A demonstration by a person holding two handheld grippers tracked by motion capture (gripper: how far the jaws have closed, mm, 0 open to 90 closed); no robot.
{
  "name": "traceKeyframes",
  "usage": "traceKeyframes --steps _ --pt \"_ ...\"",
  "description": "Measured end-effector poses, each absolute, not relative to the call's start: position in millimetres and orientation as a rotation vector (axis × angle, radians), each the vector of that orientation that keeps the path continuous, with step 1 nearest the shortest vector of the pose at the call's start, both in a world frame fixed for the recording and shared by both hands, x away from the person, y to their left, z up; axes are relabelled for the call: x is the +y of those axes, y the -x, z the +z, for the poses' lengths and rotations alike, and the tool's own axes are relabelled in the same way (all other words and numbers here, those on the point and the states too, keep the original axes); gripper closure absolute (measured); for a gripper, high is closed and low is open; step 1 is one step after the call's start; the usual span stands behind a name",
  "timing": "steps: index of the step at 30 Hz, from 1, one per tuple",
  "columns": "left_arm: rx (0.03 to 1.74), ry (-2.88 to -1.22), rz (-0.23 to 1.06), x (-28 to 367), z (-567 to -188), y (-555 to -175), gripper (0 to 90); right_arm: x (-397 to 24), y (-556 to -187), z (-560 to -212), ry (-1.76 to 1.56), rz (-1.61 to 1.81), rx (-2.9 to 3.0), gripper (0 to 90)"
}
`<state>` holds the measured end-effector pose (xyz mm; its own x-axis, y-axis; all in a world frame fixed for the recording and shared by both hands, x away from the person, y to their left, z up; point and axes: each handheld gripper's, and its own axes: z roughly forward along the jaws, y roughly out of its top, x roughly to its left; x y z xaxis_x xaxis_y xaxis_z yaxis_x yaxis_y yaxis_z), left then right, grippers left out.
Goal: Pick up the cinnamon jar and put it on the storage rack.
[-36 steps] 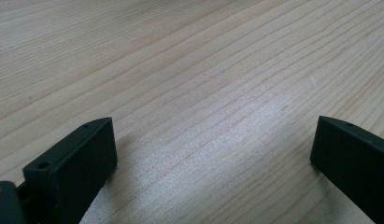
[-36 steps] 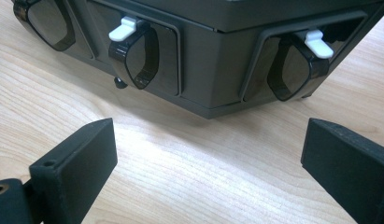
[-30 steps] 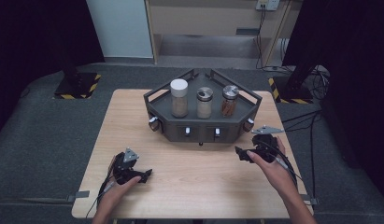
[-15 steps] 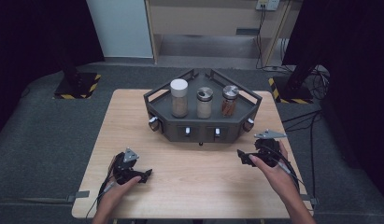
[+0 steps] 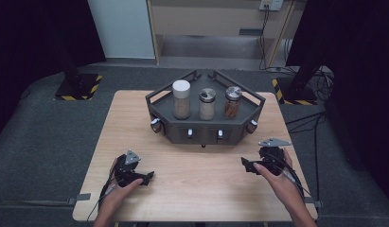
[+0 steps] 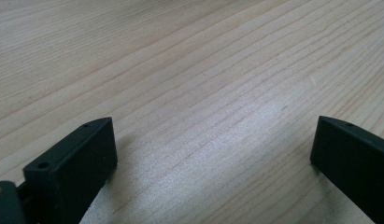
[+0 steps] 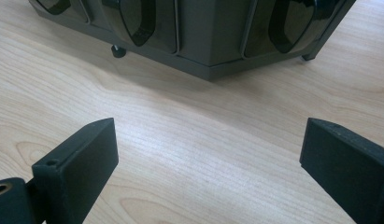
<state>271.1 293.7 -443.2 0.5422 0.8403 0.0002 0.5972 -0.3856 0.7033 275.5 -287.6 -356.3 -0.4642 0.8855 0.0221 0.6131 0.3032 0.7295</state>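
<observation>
I see my left gripper [image 5: 147, 177] low on the table's near left and my right gripper [image 5: 245, 165] on the near right, both gaping wide and empty, the right facing the dark rack [image 7: 203, 51] just ahead.

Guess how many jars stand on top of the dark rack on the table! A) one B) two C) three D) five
C: the high view shows three jars in a row on the rack: a white-lidded jar, a middle jar and a right jar, both with silver lids.
</observation>
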Motion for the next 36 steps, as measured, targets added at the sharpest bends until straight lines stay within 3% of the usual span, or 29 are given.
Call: traceKeyframes --steps 36 --pt "1.157 -2.119 0.476 293 -443 -271 0.0 -278 -263 -377 -1.334 0.978 2.250 4.4"
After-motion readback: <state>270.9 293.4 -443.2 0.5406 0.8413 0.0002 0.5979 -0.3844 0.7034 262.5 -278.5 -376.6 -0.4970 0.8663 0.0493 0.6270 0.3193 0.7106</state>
